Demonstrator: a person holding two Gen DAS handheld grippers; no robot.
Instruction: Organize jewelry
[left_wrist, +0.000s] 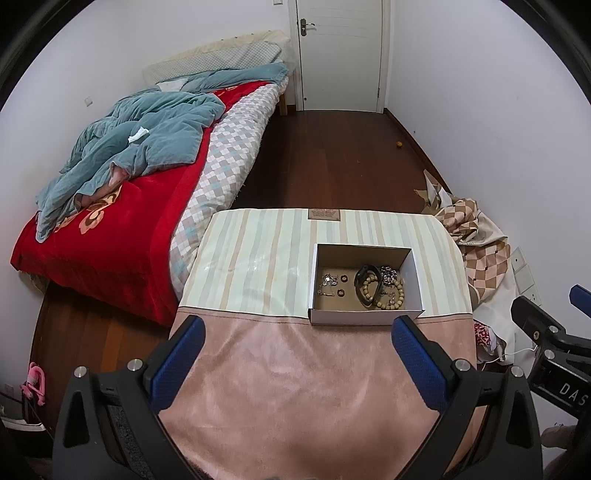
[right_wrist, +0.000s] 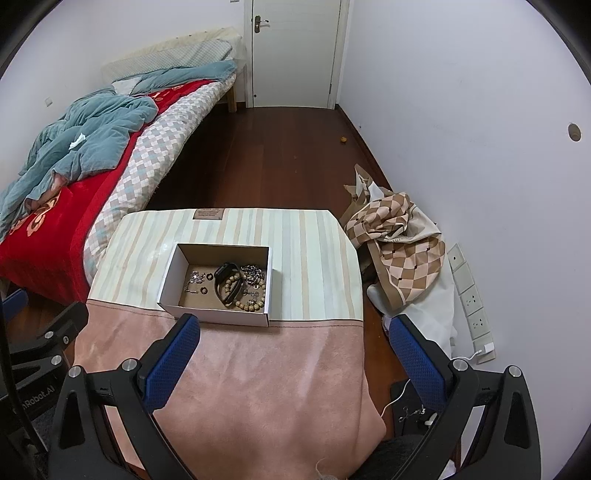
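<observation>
An open white cardboard box (left_wrist: 364, 317) stands on the cloth-covered table (left_wrist: 258, 258). Inside lie a wooden bead bracelet (left_wrist: 388, 295), a black band (left_wrist: 364, 282), silver chain pieces (left_wrist: 328, 282) and two small dark rings (left_wrist: 344, 278). The box also shows in the right wrist view (right_wrist: 218, 314) with the beads (right_wrist: 251, 302) and the black band (right_wrist: 227, 282). My left gripper (left_wrist: 299, 328) is open and empty, held above the pink cloth just short of the box. My right gripper (right_wrist: 295, 328) is open and empty, over the table's right edge.
A bed (left_wrist: 110, 221) with a red blanket and teal quilt lies left of the table. Crumpled checked fabric (right_wrist: 402, 236) and a power strip (right_wrist: 471, 295) lie on the floor at the right wall. A white door (left_wrist: 341, 51) is at the far end.
</observation>
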